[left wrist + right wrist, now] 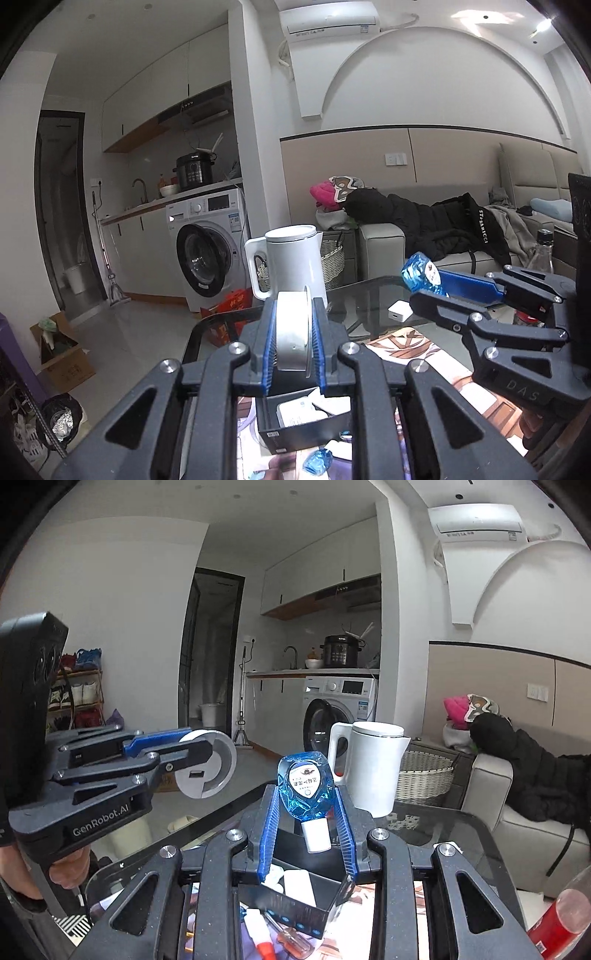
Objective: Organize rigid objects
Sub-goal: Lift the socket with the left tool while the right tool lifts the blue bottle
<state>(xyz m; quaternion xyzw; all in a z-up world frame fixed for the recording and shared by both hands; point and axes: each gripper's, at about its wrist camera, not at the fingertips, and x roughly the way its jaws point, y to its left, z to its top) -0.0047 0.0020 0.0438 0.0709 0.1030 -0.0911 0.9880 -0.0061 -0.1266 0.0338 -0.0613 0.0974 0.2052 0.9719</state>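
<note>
White disc [292,328] stands on edge, clamped in the left gripper [293,332] jaws above the black box [291,424] on the glass tabletop [369,302]; kettle [295,258] at 12 o'clock, right gripper [424,280] at 3 o'clock.

Right view: right gripper [306,812] jaws pinch a blue bottle [304,786], cap down, over the box [295,904]; left gripper [199,753] at 9 o'clock.

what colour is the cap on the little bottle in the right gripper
White, on a clear blue bottle held cap-down; the right wrist view shows it best.
</note>
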